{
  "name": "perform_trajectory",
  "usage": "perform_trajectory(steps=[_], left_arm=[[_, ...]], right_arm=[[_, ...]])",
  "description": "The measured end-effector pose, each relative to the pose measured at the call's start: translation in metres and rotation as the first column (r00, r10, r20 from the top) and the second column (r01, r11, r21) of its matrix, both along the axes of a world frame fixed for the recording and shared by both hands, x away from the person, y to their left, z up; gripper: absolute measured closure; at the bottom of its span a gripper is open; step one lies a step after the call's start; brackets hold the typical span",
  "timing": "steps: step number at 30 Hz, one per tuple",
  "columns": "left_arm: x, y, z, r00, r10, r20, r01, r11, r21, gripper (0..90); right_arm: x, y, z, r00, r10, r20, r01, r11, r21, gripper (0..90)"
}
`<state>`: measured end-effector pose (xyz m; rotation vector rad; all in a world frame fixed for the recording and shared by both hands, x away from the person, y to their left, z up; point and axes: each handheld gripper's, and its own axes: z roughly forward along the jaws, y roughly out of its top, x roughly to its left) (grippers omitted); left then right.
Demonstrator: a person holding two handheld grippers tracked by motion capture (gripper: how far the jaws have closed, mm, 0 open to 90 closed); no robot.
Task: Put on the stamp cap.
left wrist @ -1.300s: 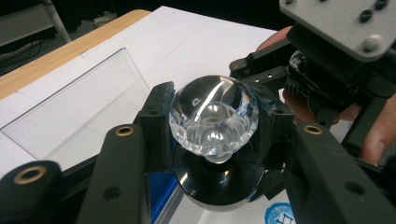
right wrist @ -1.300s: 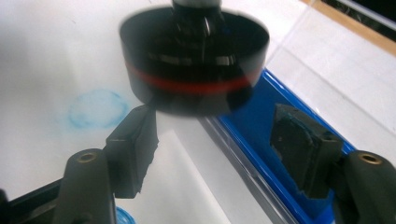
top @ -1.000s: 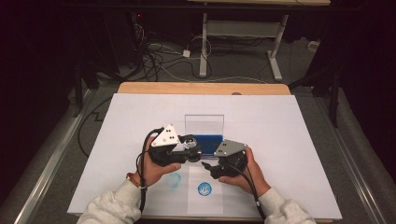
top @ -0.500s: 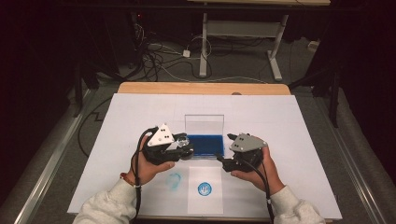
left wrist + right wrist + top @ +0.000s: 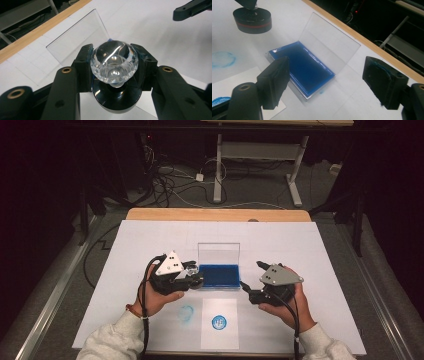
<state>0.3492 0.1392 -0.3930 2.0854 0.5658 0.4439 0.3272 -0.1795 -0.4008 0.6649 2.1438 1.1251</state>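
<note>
A stamp with a clear faceted knob (image 5: 114, 62) and a round black base (image 5: 116, 100) sits between the jaws of my left gripper (image 5: 114, 67), which is shut on the knob. In the high view the left gripper (image 5: 192, 279) holds the stamp (image 5: 194, 281) just left of the blue ink pad (image 5: 220, 275). The pad's clear lid (image 5: 219, 254) stands upright behind it. My right gripper (image 5: 250, 275) is to the right of the pad; its jaws have just been opening and nothing is between them. In the right gripper view the right gripper (image 5: 329, 83) looks onto the ink pad (image 5: 308, 70) and the stamp base (image 5: 252, 20).
A white sheet (image 5: 220, 340) with a round blue print (image 5: 218, 322) lies near the front edge of the white table cover (image 5: 310, 250). A faint blue smudge (image 5: 186, 312) marks the cover to its left. A wooden table edge (image 5: 215, 215) runs along the back.
My right gripper has drawn away to the right from the stamp, and its jaws have spread. The left gripper has stayed nearly in place, still shut on the stamp.
</note>
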Motion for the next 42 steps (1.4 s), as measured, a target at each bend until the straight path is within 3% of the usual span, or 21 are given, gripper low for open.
perform_trajectory(steps=[3,19,29,42], left_arm=[[0.001,0.002,0.0,1.0,0.006,0.003,-0.006,1.0,0.004,54.8],[0.002,0.009,0.004,0.9995,0.027,0.015,-0.028,0.9993,0.024,54.8],[0.003,0.01,0.005,0.9995,0.029,0.013,-0.029,0.9993,0.025,54.7],[0.007,0.01,0.011,0.9994,0.031,0.015,-0.032,0.9989,0.034,54.7]], right_arm=[[-0.004,-0.006,-0.001,0.9993,-0.029,0.026,0.029,0.9996,-0.005,18.7],[-0.019,-0.039,-0.015,0.9941,-0.101,0.04,0.099,0.9943,0.038,18.1],[-0.027,-0.056,-0.027,0.9891,-0.141,0.041,0.141,0.99,0.001,18.4],[-0.044,-0.073,-0.043,0.9859,-0.165,0.027,0.165,0.9862,-0.011,18.9]])
